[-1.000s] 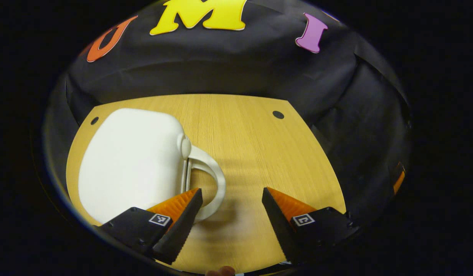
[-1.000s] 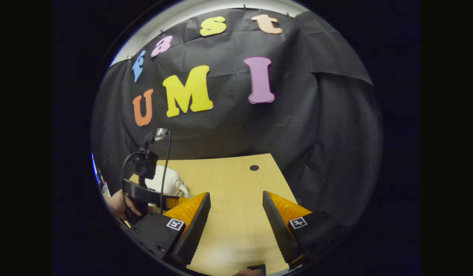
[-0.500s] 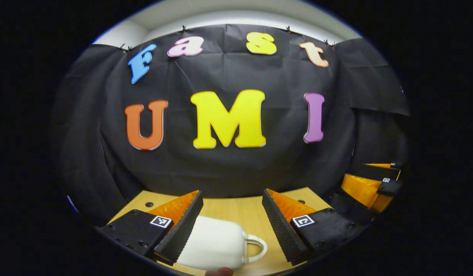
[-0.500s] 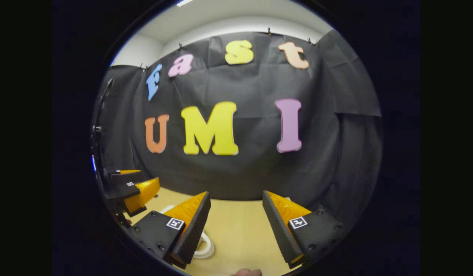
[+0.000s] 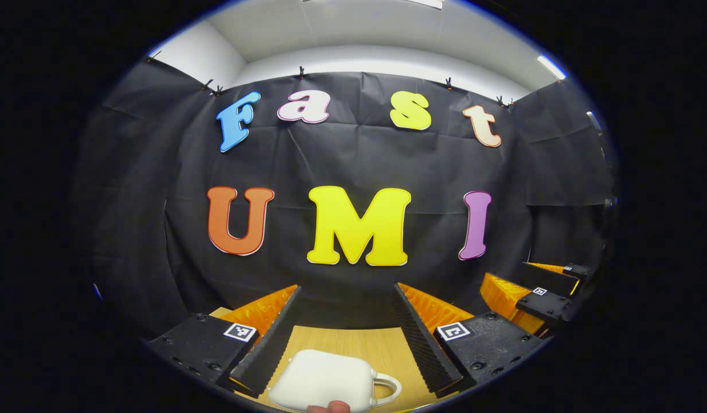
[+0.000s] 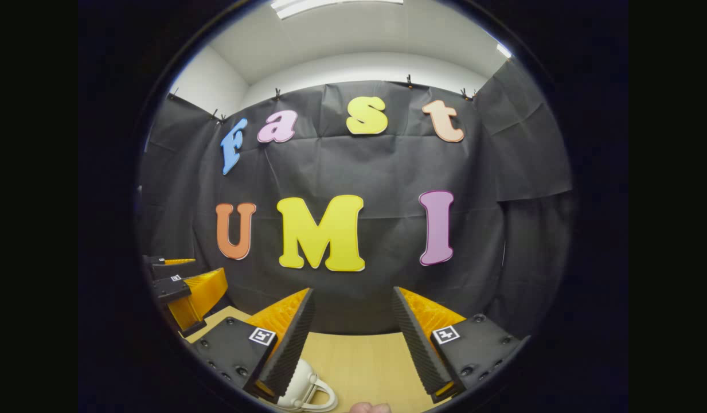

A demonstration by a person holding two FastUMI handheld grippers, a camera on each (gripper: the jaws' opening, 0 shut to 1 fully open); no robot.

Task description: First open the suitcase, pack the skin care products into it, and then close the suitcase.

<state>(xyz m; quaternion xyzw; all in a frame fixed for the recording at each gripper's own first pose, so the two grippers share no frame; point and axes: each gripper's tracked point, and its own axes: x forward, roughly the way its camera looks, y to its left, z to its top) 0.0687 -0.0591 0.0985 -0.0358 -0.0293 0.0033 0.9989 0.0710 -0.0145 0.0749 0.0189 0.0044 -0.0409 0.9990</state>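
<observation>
While both grippers, left and right, hold fingers spread and empty, closed white hard-shell suitcase lies on wooden worktop.

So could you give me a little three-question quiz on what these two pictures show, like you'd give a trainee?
1. True or false: the white suitcase lies closed on the wooden table.
2. Multiple choice: the left hand-held gripper is (A) shut on the suitcase's handle, (B) open and holding nothing, (C) shut on a bottle.
3. Fill in: in the right gripper view, the suitcase's looped ____ peeks out beside one finger of the right hand-held gripper.

Key: 1 true, no gap shows in the shell. 2 B, its fingers stand wide apart above the suitcase. 3 handle.
</observation>
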